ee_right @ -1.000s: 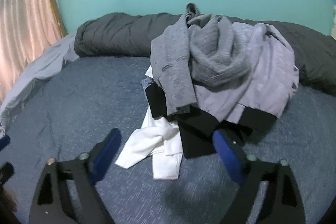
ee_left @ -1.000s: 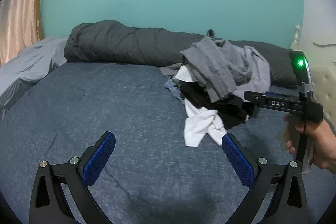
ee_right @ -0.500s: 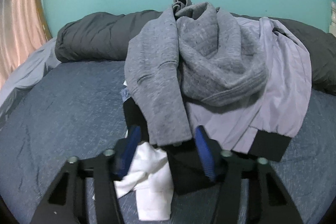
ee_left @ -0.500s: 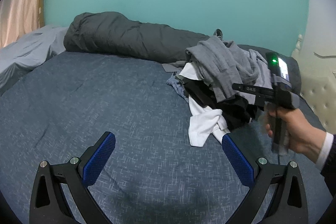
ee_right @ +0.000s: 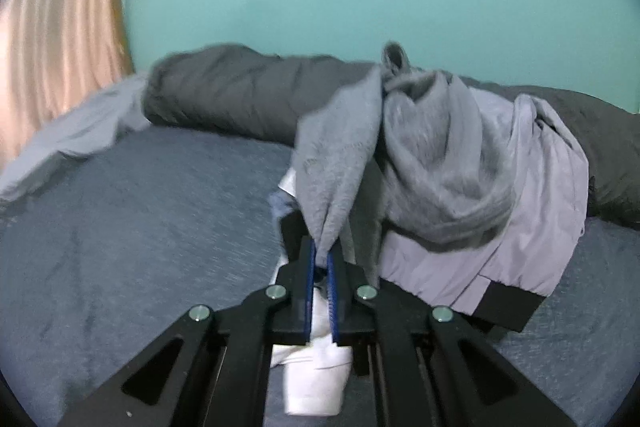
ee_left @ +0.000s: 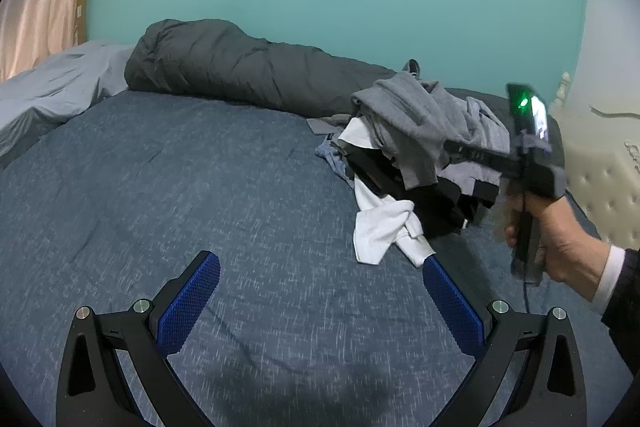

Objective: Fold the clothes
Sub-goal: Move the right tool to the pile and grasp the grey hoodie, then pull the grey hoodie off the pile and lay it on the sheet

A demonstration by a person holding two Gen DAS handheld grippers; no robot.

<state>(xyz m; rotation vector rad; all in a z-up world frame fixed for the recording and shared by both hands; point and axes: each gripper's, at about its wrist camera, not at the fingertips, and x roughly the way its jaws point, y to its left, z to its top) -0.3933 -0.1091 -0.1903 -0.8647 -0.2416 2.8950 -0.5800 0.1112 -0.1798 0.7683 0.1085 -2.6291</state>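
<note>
The right gripper [ee_right: 322, 259] has just been closing and now pinches the end of a grey sweater [ee_right: 340, 155] sleeve between its blue pads — the sleeve runs taut up to the pile of clothes [ee_left: 420, 163] on the blue bedsheet [ee_left: 200, 187], in front of a rolled dark duvet [ee_left: 240, 67]. The left gripper [ee_left: 320, 291] hangs wide open over bare sheet, holding nothing, with a white shirt [ee_left: 384, 227] just beyond its right finger.

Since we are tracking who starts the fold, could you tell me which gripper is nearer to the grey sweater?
Right. The right gripper is shut on the grey sweater's hanging end, while the left gripper hangs open over the blue bedsheet, short of the pile.
</note>
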